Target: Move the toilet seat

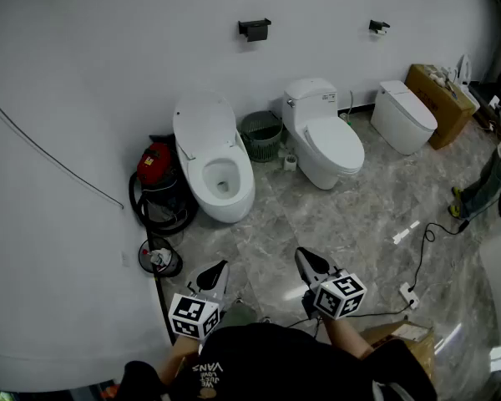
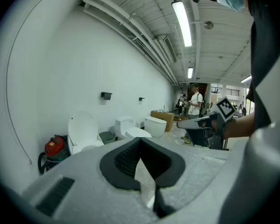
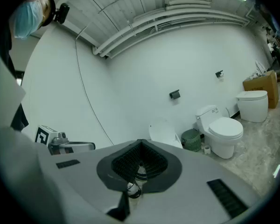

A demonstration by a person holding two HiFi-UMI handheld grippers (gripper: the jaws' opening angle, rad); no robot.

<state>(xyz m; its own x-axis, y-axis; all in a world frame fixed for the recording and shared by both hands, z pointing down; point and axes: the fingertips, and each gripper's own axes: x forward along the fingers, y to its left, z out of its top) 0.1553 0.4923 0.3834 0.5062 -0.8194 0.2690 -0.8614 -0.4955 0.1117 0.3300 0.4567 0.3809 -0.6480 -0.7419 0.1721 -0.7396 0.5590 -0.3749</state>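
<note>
1. This looks like the approach step. The left gripper and right gripper are both fully closed and empty, well apart from every toilet.
2. The nearest toilet stands against the wall with its toilet seat raised upright.
3. The next move likely calls for stepping closer, spreading one gripper's jaws and taking the seat's edge.
</note>
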